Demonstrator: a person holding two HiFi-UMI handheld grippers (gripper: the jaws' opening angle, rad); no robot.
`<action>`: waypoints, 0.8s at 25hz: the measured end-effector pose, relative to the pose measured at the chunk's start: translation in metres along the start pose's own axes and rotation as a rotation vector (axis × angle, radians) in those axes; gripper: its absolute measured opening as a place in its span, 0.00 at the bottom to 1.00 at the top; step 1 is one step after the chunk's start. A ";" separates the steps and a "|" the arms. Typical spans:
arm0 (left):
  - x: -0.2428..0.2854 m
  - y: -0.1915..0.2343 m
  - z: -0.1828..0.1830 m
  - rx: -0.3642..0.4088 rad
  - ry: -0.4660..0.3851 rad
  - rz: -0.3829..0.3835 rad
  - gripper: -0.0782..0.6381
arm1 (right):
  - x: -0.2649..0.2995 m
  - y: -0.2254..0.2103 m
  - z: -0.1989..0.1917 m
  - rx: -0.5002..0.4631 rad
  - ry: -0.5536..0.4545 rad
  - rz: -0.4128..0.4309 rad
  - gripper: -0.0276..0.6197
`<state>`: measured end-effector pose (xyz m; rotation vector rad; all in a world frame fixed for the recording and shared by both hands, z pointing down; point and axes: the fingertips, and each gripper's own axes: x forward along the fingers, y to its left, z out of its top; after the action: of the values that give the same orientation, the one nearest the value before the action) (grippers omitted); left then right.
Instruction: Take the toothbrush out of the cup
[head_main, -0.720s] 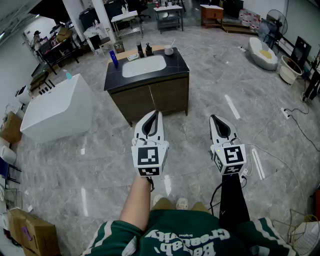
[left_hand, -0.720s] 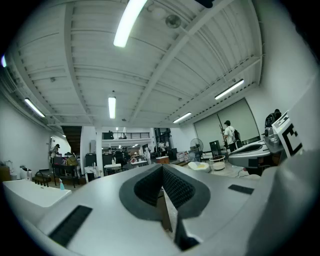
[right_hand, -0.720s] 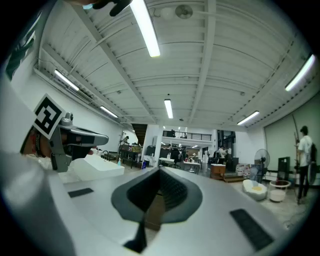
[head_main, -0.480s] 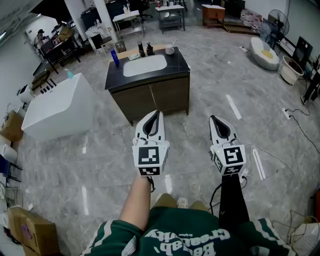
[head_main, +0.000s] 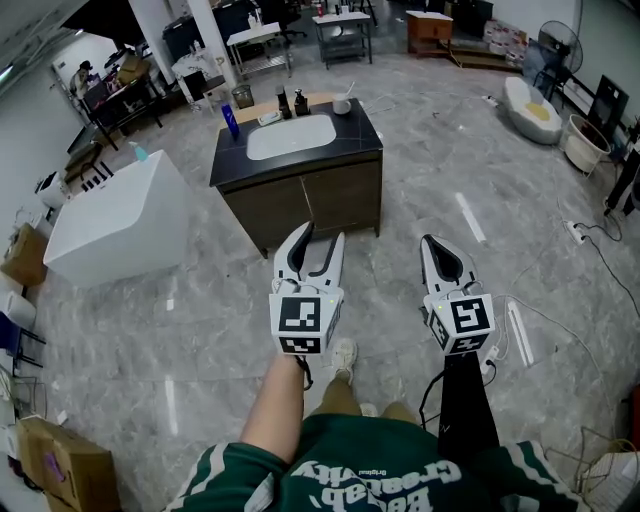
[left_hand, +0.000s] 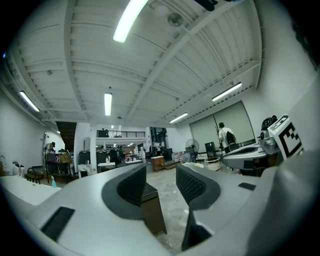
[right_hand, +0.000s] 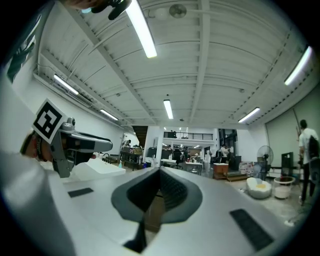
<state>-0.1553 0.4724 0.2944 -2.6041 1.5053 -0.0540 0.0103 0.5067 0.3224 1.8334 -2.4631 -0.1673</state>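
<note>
The person is wearing a dark green jersey (head_main: 372, 472) with cream lettering and white-striped shoulders, a black sleeve (head_main: 465, 398) at lower right and a pale shoe (head_main: 343, 354), while the white left gripper (head_main: 321, 236) and right gripper (head_main: 430, 243) are showing black pads and black-and-white marker cubes.

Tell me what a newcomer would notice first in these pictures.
Two white grippers held out level in the foreground stand out first: the left gripper with jaws apart and empty, the right gripper with jaws together. Beyond them on the grey floor stands a dark vanity with a white basin, a cup holding a toothbrush at its far right corner. A white bathtub sits to its left.
</note>
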 end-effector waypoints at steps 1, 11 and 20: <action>0.007 0.004 -0.001 -0.006 -0.006 0.002 0.36 | 0.008 -0.002 -0.001 -0.001 0.000 0.001 0.05; 0.110 0.063 -0.020 -0.003 -0.012 -0.006 0.38 | 0.123 -0.031 -0.011 -0.003 0.010 -0.004 0.05; 0.214 0.129 -0.031 -0.017 -0.015 -0.042 0.38 | 0.240 -0.054 -0.015 -0.022 0.032 -0.019 0.05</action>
<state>-0.1623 0.2207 0.3008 -2.6433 1.4525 -0.0259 -0.0052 0.2611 0.3277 1.8360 -2.4140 -0.1636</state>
